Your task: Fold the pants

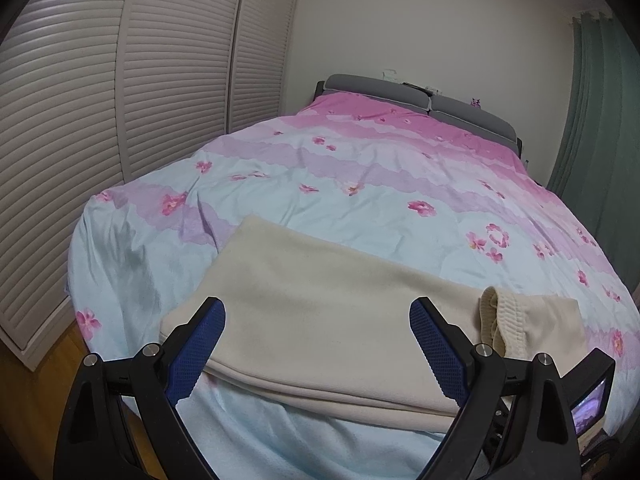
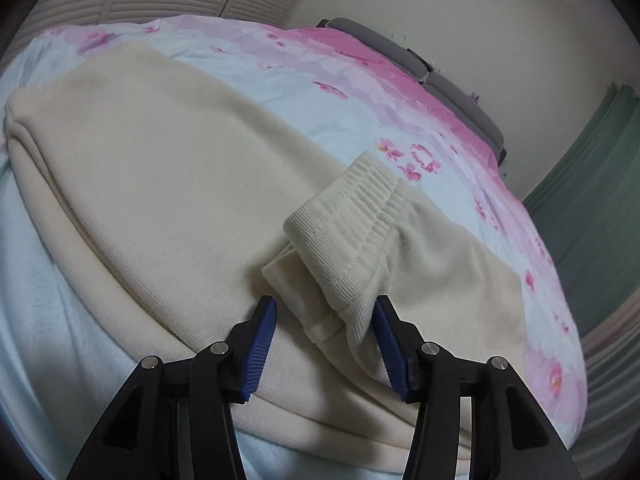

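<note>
The cream pants [image 1: 320, 320] lie folded flat across the near end of the bed [image 1: 360, 184], on its floral cover. The ribbed cuffs [image 2: 352, 236] rest on top of the folded cloth, toward its right end. Left gripper [image 1: 317, 316]: jaws spread wide above the pants, gripping nothing. Right gripper [image 2: 325, 314]: jaws partly spread, with the cuffs between the blue pads [image 2: 260, 340] (no pinch visible).

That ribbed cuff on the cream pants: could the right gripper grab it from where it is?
Probably yes. The ribbed cuff lies on top of the folded pants, already between the right gripper's open fingers, with nothing covering it.
</note>
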{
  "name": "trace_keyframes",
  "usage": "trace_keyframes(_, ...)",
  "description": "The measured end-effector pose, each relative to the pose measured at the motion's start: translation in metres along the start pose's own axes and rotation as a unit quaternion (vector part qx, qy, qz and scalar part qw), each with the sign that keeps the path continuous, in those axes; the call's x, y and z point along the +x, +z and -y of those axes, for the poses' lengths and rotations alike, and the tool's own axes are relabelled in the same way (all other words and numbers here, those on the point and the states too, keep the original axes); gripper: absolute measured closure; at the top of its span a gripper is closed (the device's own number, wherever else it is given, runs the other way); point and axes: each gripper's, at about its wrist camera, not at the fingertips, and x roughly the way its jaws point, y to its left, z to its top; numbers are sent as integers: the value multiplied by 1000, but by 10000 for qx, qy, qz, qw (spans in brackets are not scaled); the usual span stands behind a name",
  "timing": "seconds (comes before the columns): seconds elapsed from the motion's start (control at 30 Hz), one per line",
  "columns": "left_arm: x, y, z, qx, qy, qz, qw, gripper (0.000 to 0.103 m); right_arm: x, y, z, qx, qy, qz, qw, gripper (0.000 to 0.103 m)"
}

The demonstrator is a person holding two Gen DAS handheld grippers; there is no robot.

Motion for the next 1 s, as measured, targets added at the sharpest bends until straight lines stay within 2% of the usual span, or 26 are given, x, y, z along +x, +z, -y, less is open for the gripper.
trace_keyframes(0.13,3,0,-1,-47,-13,-41,10000,8,10,5,6,98,7,-19,10000,53)
trace_keyframes(0.2,4,0,-1,-49,-24,-59,10000,8,14,7,11,279,208,-66,9994,67)
trace_keyframes(0.27,4,0,-2,-57,-28,-59,10000,8,14,8,18,450,339,-46,9984,76)
trace_keyframes(0.37,4,1,-3,-81,-23,-44,10000,8,-2,5,28,567,510,119,9970,80)
trace_keyframes(0.57,5,1,-3,-76,-48,-61,9999,8,-36,-4,25,344,844,365,9952,81)
trace_keyframes(0.8,5,0,0,-16,-33,-64,10000,8,-4,4,12,559,547,425,9960,80)
trace_keyframes(0.93,3,-1,-1,-40,-6,-63,10000,8,2,4,5,449,661,181,9966,79)
trace_keyframes(1.0,2,-2,-2,-45,11,-55,10000,8,-1,1,2,330,696,86,9970,72)
